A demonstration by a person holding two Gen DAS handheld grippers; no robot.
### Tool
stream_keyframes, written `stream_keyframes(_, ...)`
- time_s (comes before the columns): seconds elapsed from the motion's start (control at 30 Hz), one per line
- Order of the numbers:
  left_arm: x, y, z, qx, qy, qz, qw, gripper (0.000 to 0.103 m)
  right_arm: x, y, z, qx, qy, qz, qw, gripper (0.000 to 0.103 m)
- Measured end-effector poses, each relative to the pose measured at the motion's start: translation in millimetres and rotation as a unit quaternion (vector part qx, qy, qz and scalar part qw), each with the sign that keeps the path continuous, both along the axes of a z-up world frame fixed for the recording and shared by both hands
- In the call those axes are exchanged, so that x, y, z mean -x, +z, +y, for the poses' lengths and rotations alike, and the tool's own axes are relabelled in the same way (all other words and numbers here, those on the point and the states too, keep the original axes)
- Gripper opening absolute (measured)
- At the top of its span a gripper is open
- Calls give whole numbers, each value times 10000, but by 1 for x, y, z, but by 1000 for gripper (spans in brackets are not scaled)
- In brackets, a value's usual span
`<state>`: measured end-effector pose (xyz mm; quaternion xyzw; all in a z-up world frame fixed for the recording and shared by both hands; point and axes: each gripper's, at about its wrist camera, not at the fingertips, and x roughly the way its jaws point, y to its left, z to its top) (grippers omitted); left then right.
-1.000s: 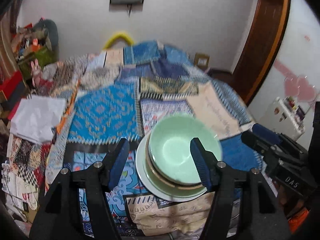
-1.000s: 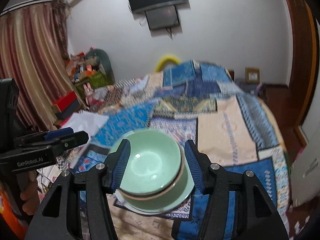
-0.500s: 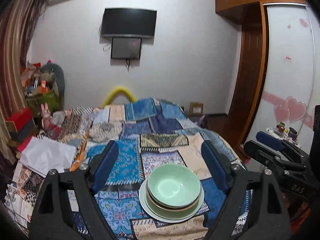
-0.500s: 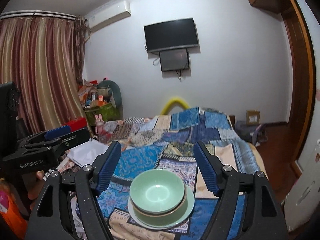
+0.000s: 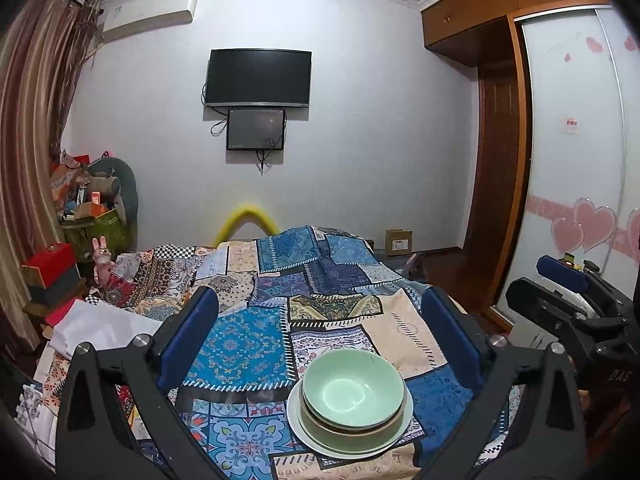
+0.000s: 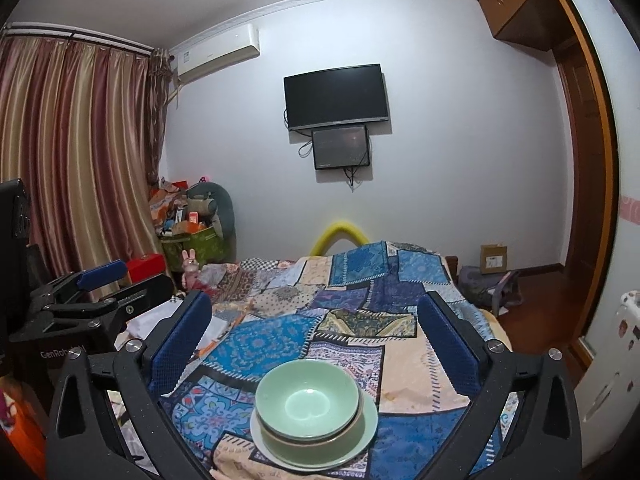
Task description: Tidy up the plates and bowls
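Bedroom w/ patchwork quilt [image 5: 256, 352] over the bed as the work surface; TV [image 5: 258, 78] on far wall, curtains [image 6: 76, 152] at left, wardrobe [image 5: 576, 152] at right.

Crockery: one stack near the near edge of the quilt, slightly right of centre. Top green bowl [image 5: 353, 389] nests in a second bowl w/ brownish rim [image 5: 352, 434], both on a pale plate [image 5: 298, 426]. Same stack in right wrist view: top bowl [image 6: 307, 397], plate [image 6: 370, 428]. Sits level, nothing tilted. No other plates/bowls visible on quilt.

Grippers: left gripper [image 5: 320, 338] has just been opening, jaws now spread wide, nothing between the pads; stack lies below and beyond, not touched. Right gripper [image 6: 314, 340] likewise just been opening, jaws far apart, empty, stack clear of both pads. Each tool shows at the edge of the other's view: right gripper at right edge, left gripper [image 6: 92, 300] at left edge.

Step (judgement): release done, both tools clear of the stack; stacking looks complete, task prob. at or near its end.

Next move (judgement): if more pieces sit out of view, need to locate them, approach w/ jaws open, pinch by rim, lower centred onto the stack. Soft quilt = unsteady base, so place gently. Otherwise just stay clear w/o bumping the stack.
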<state>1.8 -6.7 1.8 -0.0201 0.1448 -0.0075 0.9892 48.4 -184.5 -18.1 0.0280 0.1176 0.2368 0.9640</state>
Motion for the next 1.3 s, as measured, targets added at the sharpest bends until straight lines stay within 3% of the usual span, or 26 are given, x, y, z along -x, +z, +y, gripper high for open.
stream_keyframes(1.3, 3, -1, -1, 11, -29, -62, 10000, 103, 3, 1, -1, 13, 5, -64, 10000, 103)
